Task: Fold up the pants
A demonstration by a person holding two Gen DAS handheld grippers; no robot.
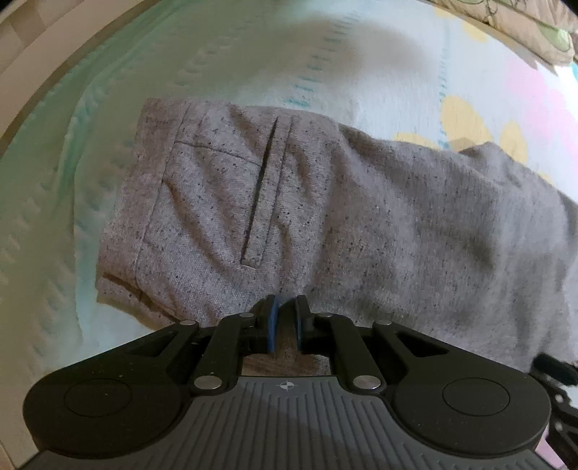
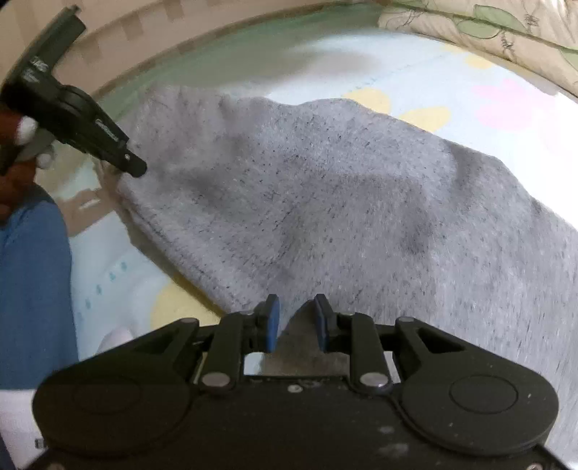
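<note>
Grey speckled pants (image 1: 325, 209) lie on a pastel bedsheet, waistband and a slit pocket (image 1: 263, 188) to the left in the left wrist view. My left gripper (image 1: 286, 307) is shut on the near edge of the pants, cloth pinched between its blue pads. In the right wrist view the pants (image 2: 325, 202) spread away from me. My right gripper (image 2: 297, 307) is shut on a fold of the near edge, cloth bunched between its pads. The left gripper (image 2: 133, 168) shows there at the far left, its tips on the pants' edge.
The bedsheet (image 1: 397, 72) has yellow and pink patches and a green border. A floral pillow (image 2: 487, 32) lies at the back right. A wooden bed frame (image 2: 108, 43) curves along the back left. The person's blue-clad leg (image 2: 32, 289) and white sock are at the left.
</note>
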